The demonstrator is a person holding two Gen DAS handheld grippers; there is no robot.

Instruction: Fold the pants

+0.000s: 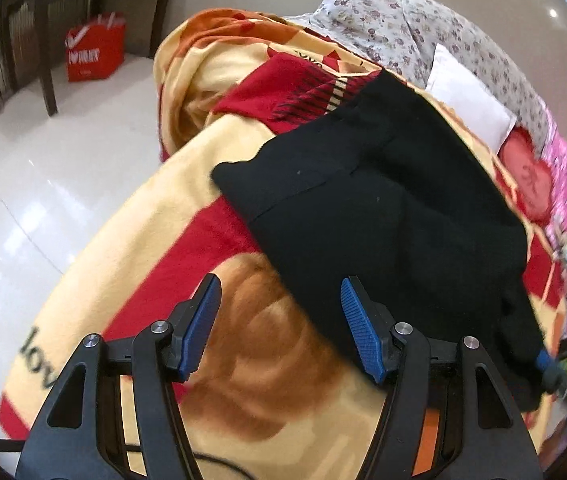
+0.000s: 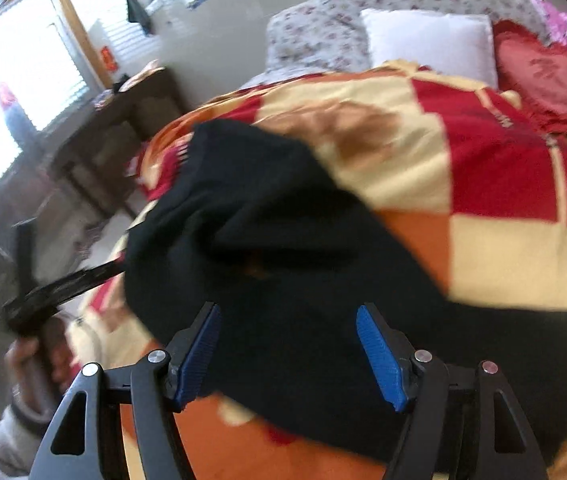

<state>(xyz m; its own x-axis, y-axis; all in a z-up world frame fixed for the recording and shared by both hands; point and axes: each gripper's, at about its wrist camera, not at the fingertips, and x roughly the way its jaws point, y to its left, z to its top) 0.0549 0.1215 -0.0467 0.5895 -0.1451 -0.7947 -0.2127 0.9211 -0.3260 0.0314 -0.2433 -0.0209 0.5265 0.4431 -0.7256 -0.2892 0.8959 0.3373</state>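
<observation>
Black pants (image 1: 383, 208) lie partly folded, still bunched, on the bed's blanket (image 1: 131, 248). My left gripper (image 1: 279, 328) and right gripper (image 2: 287, 352) hover wide, empty; final folding and flattening apparently remain.

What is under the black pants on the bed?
The pants lie on a yellow, red and orange blanket, which shows around them on most sides. The part of the blanket beneath the pants is covered and cannot be seen.
</observation>
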